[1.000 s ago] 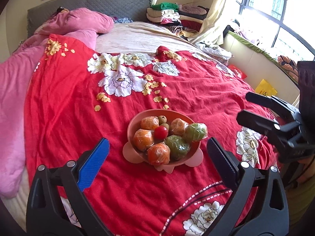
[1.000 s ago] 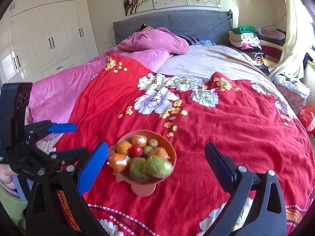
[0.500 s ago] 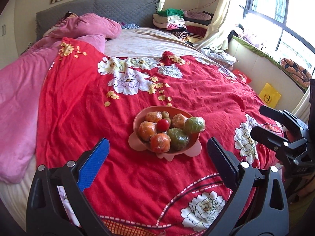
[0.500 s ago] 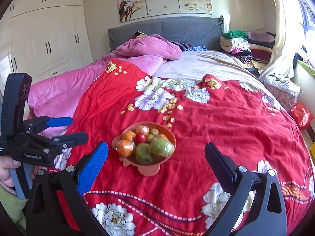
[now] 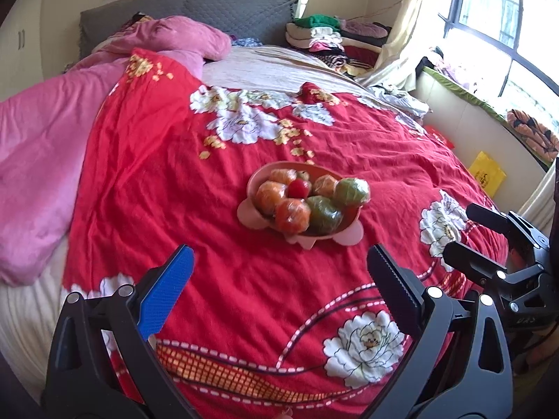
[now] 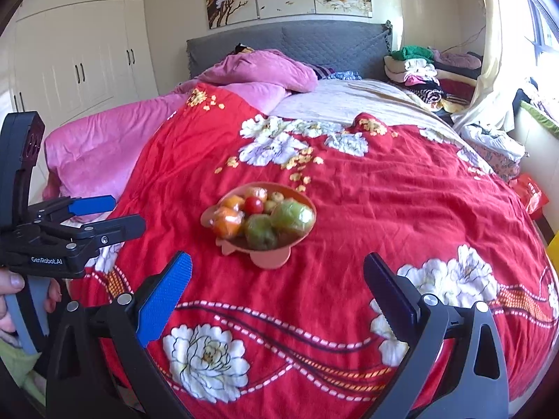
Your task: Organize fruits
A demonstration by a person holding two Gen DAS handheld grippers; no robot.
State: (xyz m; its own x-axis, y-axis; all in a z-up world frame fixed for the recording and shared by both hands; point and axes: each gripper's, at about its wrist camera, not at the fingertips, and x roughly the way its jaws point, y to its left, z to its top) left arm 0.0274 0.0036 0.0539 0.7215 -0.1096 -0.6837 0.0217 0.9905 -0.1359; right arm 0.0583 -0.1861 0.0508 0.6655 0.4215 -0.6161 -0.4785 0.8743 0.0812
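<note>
A pink bowl (image 5: 351,225) sits on the red flowered bedspread (image 5: 216,188), also in the right wrist view (image 6: 269,262). It holds several wrapped orange fruits (image 5: 292,214), two wrapped green fruits (image 5: 351,191), a small red tomato (image 5: 299,188) and a small brownish fruit. My left gripper (image 5: 279,265) is open and empty, well short of the bowl; it also shows in the right wrist view (image 6: 129,214). My right gripper (image 6: 277,270) is open and empty, near the bed's foot; it also shows in the left wrist view (image 5: 461,230).
A pink quilt (image 6: 104,146) lies along the bed's left side. Folded clothes (image 6: 419,70) are stacked at the head on the right. A grey headboard (image 6: 314,45), white wardrobes (image 6: 77,52) and a window ledge (image 5: 489,111) surround the bed. A yellow bag (image 5: 487,174) lies beside it.
Both grippers have pulled back from the bowl toward the foot of the bed, so the bowl looks smaller and farther. Both stay open and empty.
</note>
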